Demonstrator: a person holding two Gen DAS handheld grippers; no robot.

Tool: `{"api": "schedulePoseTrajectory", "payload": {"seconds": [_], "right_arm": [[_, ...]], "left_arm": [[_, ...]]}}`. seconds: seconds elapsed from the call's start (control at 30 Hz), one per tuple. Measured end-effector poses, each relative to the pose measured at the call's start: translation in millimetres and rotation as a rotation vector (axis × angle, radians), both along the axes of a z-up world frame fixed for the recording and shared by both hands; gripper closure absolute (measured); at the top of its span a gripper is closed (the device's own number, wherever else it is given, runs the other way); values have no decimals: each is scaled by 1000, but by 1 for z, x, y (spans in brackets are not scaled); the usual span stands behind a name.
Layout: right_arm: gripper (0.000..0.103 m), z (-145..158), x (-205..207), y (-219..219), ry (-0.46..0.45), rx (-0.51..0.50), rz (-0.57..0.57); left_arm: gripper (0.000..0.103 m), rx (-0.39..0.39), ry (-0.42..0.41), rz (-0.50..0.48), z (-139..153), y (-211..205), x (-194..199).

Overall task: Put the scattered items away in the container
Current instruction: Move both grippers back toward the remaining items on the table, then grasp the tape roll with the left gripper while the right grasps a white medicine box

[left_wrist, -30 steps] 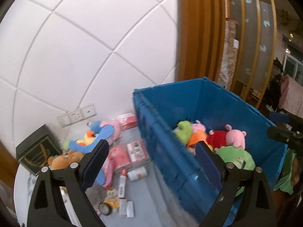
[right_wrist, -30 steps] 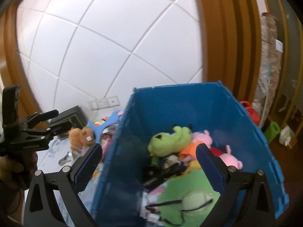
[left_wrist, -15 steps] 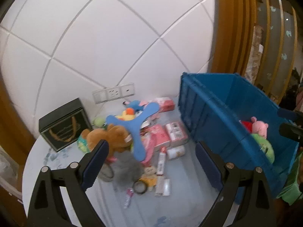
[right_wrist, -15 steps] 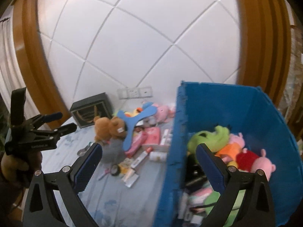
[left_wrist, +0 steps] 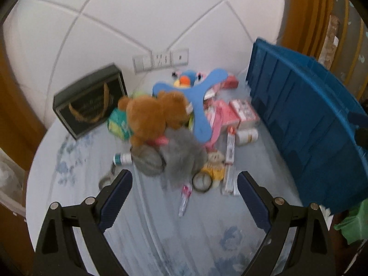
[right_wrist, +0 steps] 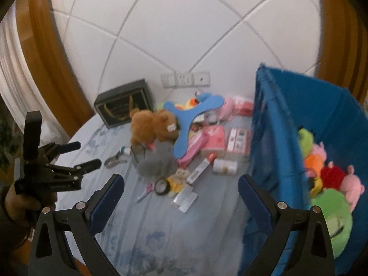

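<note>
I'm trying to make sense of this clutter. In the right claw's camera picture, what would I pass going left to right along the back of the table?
Dark green box with gold lettering → brown plush bear → blue three-armed foam boomerang → pink and red flat packets → big blue plastic crate holding plush toys.

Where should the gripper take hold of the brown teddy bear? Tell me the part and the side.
Grip the brown teddy bear across its round body, coming from above: it lies on top of the pile, its soft bulk looks narrower than the open left gripper, and the blue boomerang crowds its head side.
</note>
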State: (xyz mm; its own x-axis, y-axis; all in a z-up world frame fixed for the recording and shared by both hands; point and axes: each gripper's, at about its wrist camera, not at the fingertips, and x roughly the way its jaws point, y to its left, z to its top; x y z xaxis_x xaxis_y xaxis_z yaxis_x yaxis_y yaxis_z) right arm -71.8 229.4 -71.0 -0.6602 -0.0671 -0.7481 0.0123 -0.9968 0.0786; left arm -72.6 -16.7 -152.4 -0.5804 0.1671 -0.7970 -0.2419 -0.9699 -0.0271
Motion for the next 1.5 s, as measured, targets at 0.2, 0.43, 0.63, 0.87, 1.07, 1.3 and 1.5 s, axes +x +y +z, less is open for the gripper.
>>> {"api": "schedulePoseTrajectory", "payload": {"seconds": [0.2, 0.43, 0.63, 0.87, 1.07, 1.3, 1.5], "right_arm": [[3, -48, -19, -15, -79, 42, -11], [3, -120, -33, -7, -208, 74, -63], [3, -180, -43, 9, -288, 75, -113], [3, -231, -50, 17, -354, 66, -128], [3, -254, -62, 20, -366, 48, -136], [12, -281, -85, 18, -383, 28, -166], [15, -297, -102, 21, -395, 51, -208]], "left_arm": [[10, 5, -67, -44, -45, 5, -8], [10, 20, -144, -106, -110, 27, -30], [19, 28, -199, -139, -176, 46, -60], [28, 44, -222, -132, -225, 58, -91], [47, 62, -215, -147, -232, 63, -86], [47, 101, -207, -115, -223, 38, -61], [47, 125, -205, -88, -217, 18, -38]]}}
